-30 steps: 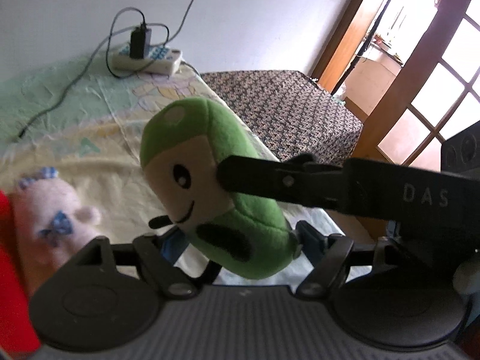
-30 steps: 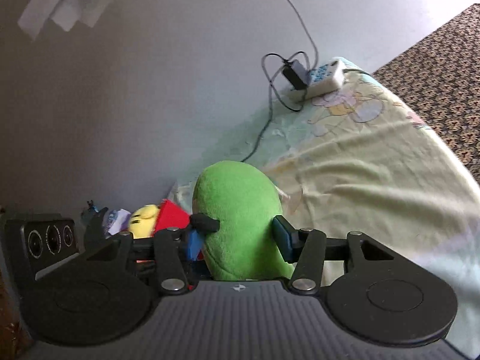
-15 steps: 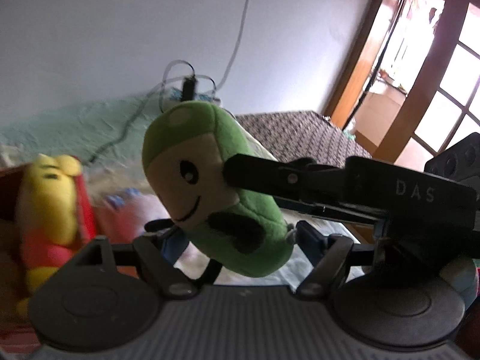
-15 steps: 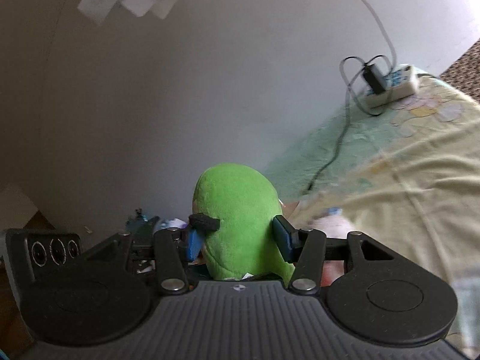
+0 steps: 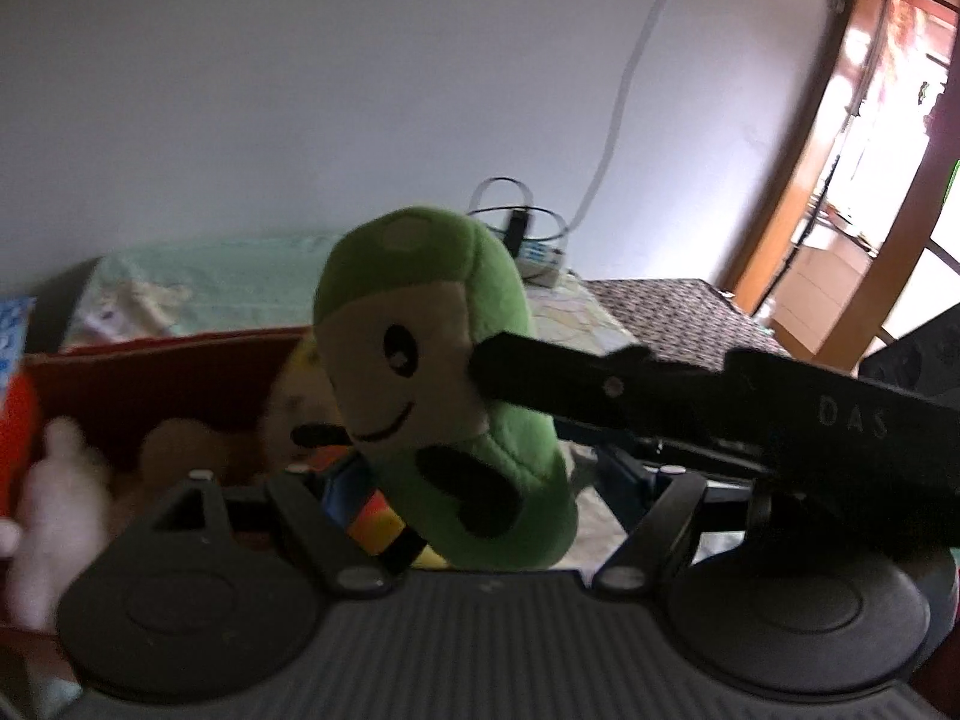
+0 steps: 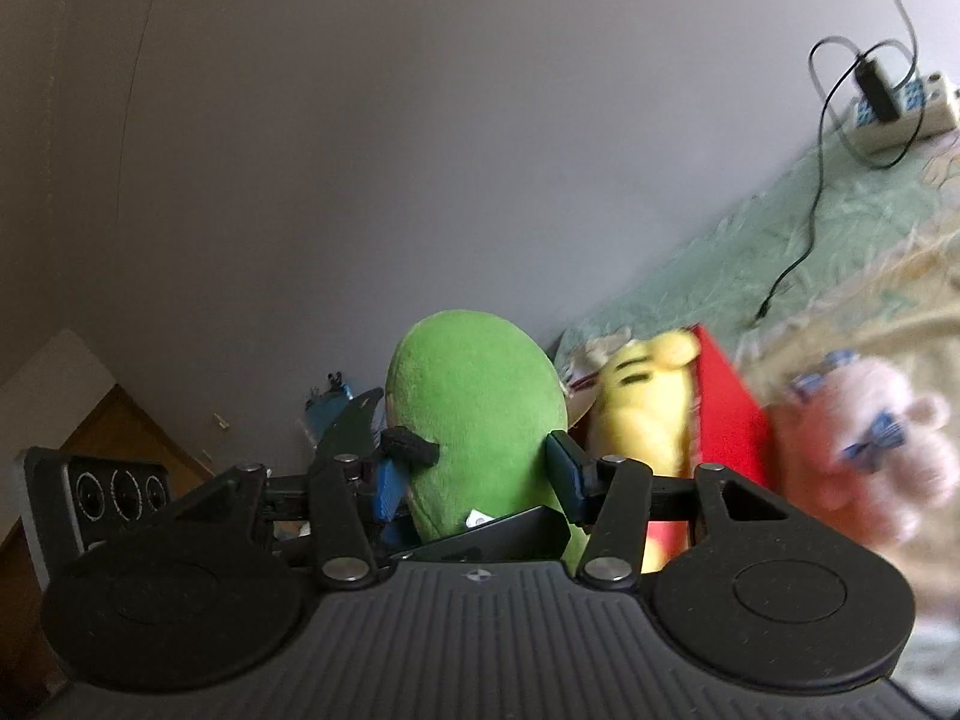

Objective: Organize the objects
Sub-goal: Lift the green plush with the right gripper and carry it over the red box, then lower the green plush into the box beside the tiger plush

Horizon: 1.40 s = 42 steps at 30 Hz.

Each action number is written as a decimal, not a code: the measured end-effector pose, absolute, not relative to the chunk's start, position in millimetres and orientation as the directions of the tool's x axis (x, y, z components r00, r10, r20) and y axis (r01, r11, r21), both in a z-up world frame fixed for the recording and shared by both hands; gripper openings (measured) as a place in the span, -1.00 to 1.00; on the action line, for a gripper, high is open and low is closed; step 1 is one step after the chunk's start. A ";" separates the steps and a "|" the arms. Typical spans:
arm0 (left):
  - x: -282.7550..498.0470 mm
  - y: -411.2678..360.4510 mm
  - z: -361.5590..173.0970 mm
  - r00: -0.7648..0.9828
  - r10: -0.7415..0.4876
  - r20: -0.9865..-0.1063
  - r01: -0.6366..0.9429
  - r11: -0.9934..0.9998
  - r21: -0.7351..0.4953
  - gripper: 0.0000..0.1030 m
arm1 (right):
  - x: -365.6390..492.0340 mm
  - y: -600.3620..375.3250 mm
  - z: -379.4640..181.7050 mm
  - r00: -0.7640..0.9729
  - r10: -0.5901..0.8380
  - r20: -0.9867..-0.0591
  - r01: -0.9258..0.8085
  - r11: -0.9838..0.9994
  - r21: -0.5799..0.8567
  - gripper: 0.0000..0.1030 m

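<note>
A green plush toy with a smiling cream face point(image 5: 444, 372) is held in the air between both grippers. My left gripper point(image 5: 474, 480) is closed on its lower body. My right gripper point(image 6: 474, 468) is closed on its sides, seen from behind point(image 6: 474, 408), and its finger point(image 5: 540, 378) crosses the left wrist view against the toy's face. A red box point(image 5: 150, 372) with soft toys lies behind and below. It shows in the right wrist view point(image 6: 720, 396) with a yellow plush point(image 6: 642, 420) inside.
A pink plush with blue bows point(image 6: 864, 438) lies on the pale sheet point(image 6: 840, 228) right of the box. A white power strip with a charger and cables point(image 6: 900, 102) sits at the far end by the wall. A patterned cloth point(image 5: 678, 312) and a wooden door point(image 5: 840, 180) are to the right.
Both grippers have carried the green toy to the left, from over the open sheet to over the red box. The grip on the toy has not changed.
</note>
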<state>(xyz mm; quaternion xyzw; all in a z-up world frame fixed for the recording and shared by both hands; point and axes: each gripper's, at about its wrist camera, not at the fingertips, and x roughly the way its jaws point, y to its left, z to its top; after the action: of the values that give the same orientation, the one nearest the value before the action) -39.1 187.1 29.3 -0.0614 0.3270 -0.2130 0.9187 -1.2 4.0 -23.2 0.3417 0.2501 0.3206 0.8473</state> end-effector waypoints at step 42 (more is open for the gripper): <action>8.4 241.9 -46.9 0.644 -0.309 -0.700 0.257 0.949 -0.183 0.87 | 41.3 73.7 -63.0 0.634 0.650 -0.420 -0.276 0.697 0.662 -0.23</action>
<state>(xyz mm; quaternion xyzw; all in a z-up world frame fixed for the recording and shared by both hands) 8.4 241.9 -46.9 -0.0331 0.3917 -0.1563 0.9061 41.3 73.7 -63.0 0.2810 0.3325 0.2694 0.8590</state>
